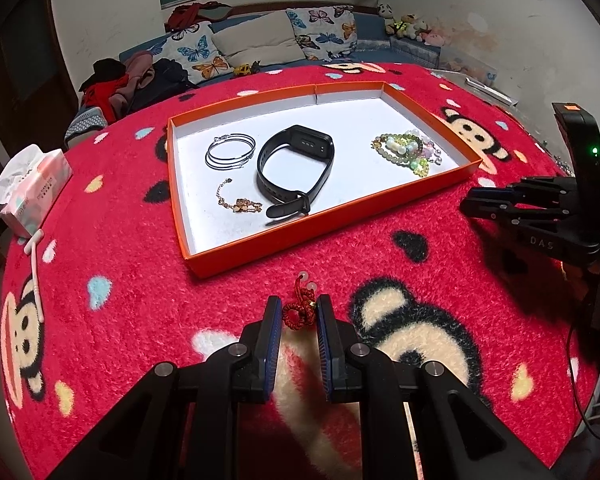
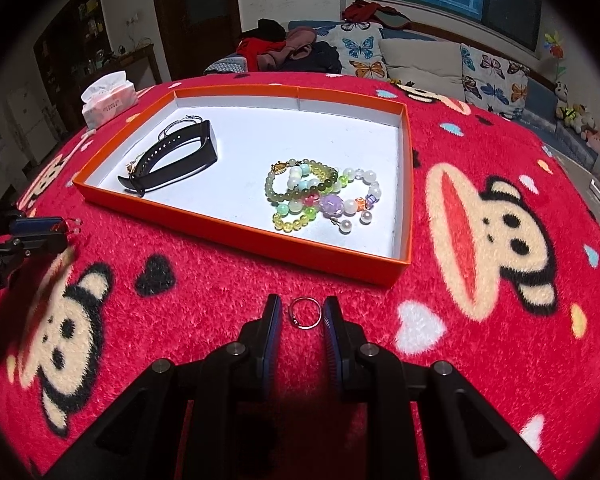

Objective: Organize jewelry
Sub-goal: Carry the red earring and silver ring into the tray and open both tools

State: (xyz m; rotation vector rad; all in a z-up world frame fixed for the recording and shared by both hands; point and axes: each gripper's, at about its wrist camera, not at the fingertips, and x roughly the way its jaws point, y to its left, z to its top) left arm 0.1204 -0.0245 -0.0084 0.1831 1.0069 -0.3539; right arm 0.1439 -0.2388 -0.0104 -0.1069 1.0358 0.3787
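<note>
Two tongs held before orange tray (image 1: pixel 340 216): left tongs (image 1: pixel 299 312) clamped on red knotted charm (image 1: pixel 298 309); right tongs (image 2: pixel 302 314) clamped on silver ring (image 2: pixel 306 313).

Both handheld grippers are matte black, with angular linkage arms joined by round silver pivot pins. The left gripper (image 1: pixel 298 312) and right gripper (image 2: pixel 302 314) carry blue ribbed pads inside the jaws. Seen side-on, the right unit bears pale lettering, a green indicator light, an orange tag and a trailing black cable.

Gold chain bracelet (image 2: pixel 134 165) and silver hoops (image 2: pixel 179 123) mostly hidden behind the black watch band (image 2: pixel 172 158).
</note>
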